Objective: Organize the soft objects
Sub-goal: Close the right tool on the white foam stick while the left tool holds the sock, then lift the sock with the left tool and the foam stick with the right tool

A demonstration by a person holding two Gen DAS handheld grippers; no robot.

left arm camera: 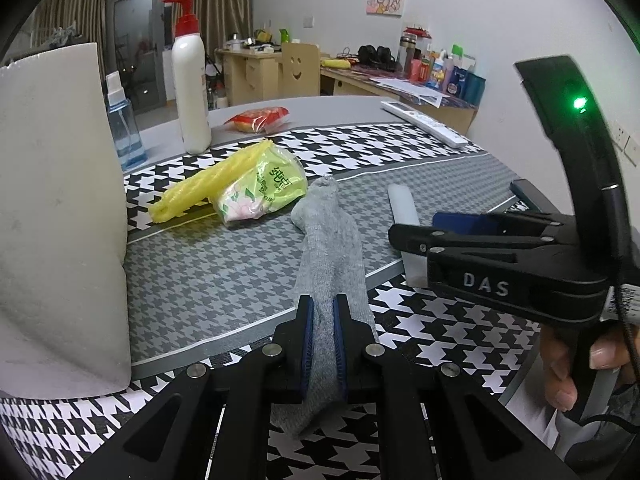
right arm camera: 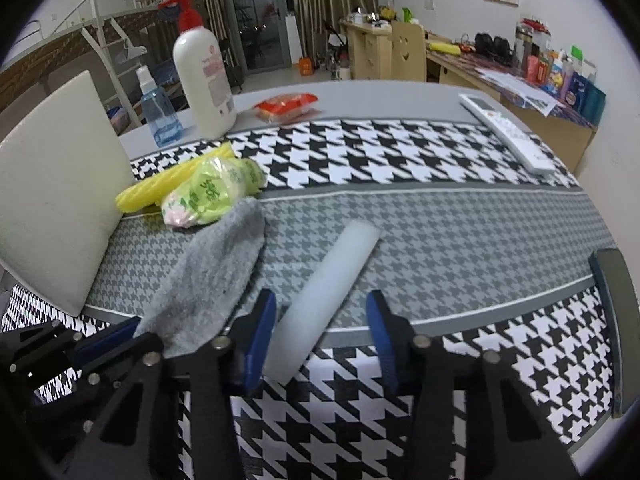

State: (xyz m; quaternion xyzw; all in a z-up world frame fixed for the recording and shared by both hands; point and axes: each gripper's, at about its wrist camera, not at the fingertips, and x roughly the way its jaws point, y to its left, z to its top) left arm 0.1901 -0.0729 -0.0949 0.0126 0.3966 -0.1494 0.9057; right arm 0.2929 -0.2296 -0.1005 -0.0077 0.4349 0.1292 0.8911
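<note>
Black left tool [left arm camera: 322, 316] pinching knitted grey sock [left arm camera: 330, 240], houndstooth tablecloth [left arm camera: 208, 264] beneath.

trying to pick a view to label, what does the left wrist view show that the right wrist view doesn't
Only the left wrist view: the left gripper shut on the grey sock, and a hand holding the right gripper's handle.
Only the right wrist view: the right gripper with jaws apart around the near end of the white foam bar, and a bunk bed behind.
Both: yellow sponge, green packet, lotion bottle, remote.
</note>
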